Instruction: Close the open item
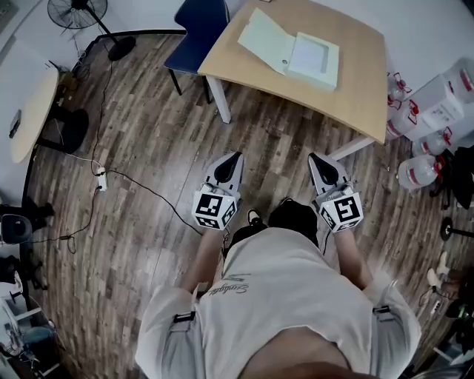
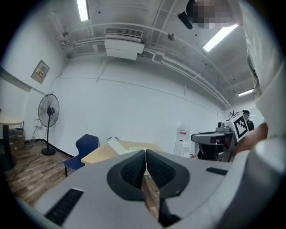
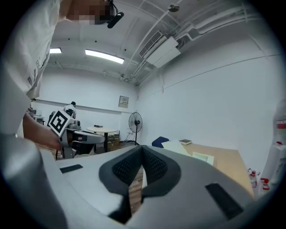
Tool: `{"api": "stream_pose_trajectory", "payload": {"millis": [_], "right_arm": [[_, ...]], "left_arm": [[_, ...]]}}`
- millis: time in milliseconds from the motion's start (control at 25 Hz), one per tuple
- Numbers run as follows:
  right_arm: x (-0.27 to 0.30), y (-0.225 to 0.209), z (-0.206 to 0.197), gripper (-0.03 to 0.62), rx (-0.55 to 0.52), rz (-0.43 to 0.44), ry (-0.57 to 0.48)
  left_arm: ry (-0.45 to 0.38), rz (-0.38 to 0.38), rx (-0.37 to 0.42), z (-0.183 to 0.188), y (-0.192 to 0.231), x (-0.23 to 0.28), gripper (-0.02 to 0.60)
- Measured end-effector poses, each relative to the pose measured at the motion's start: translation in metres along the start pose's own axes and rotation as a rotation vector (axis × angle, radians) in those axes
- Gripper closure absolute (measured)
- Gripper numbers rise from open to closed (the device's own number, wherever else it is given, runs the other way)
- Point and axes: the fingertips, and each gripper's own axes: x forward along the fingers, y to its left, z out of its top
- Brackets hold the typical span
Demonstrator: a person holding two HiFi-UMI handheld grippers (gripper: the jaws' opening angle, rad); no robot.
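An open pale green box (image 1: 307,59) lies on the wooden table (image 1: 355,89), its lid (image 1: 268,41) folded back to the left. In the left gripper view the box (image 2: 117,146) shows small, far ahead; in the right gripper view the box (image 3: 200,157) sits on the tabletop. Both grippers hang over the floor, well short of the table. My left gripper (image 1: 235,155) is shut and holds nothing. My right gripper (image 1: 312,157) is shut too, empty.
A blue chair (image 1: 196,33) stands at the table's left side. A fan (image 1: 85,18), a round side table (image 1: 29,111) and a cable with a power strip (image 1: 101,180) lie to the left. Water bottles (image 1: 422,141) stand to the right.
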Motion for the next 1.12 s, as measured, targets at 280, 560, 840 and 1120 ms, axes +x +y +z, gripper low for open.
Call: {"api": "stream_pose_trajectory", "payload": {"millis": [280,560,840,1120], "right_arm": [[0.009,-0.007,-0.018,0.599,0.053,-0.005,0.04],[0.028,-0.017,-0.029,0.599,0.076,0.04,0.067],[0.073,-0.034,-0.029,0.599,0.105,0.072,0.05],[0.105,-0.087,-0.032,0.599,0.09,0.055,0.034]], "left_arm": [[0.019,0.039,-0.039,-0.014,0.018,0.001,0.566],[0.035,0.042,-0.047,-0.015,0.02,0.02,0.567],[0.077,0.043,-0.033,-0.003,0.04,0.055,0.566],[0.086,0.01,0.005,0.035,0.053,0.13,0.568]]}}
